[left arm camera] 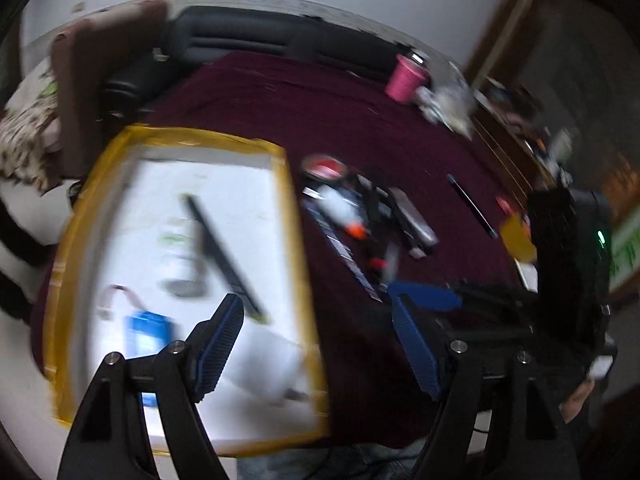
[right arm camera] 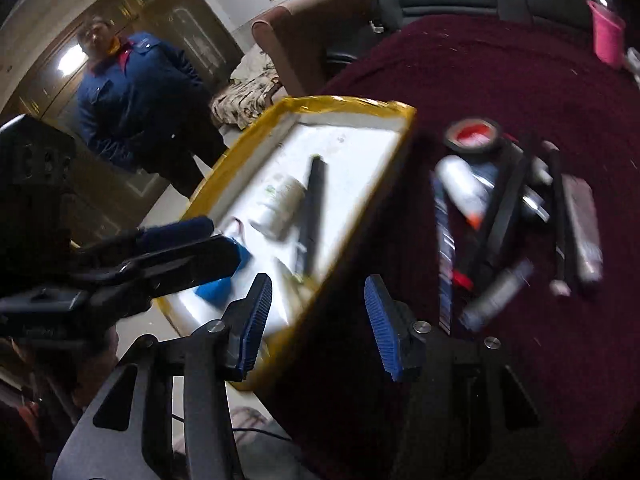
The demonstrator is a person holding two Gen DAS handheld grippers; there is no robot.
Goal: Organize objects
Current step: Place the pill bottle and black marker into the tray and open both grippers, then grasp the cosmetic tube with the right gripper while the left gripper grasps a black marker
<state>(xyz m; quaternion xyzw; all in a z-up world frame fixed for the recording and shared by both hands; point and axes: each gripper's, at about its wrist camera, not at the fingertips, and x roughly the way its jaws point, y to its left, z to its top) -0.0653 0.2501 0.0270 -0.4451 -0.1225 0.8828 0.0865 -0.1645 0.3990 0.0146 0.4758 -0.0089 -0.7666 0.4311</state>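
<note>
A white tray with a yellow taped rim lies on a maroon cloth. In it are a long black bar, a white bottle and a blue pack. Right of the tray lies a pile: a tape roll, a white tube with an orange cap, black bars and a grey case. My left gripper is open and empty over the tray's right rim. My right gripper is open and empty over the tray's near right rim.
A pink cup stands at the cloth's far edge beside clutter. A black sofa and a brown chair stand behind. A person in blue stands left of the table. The other gripper shows in each view.
</note>
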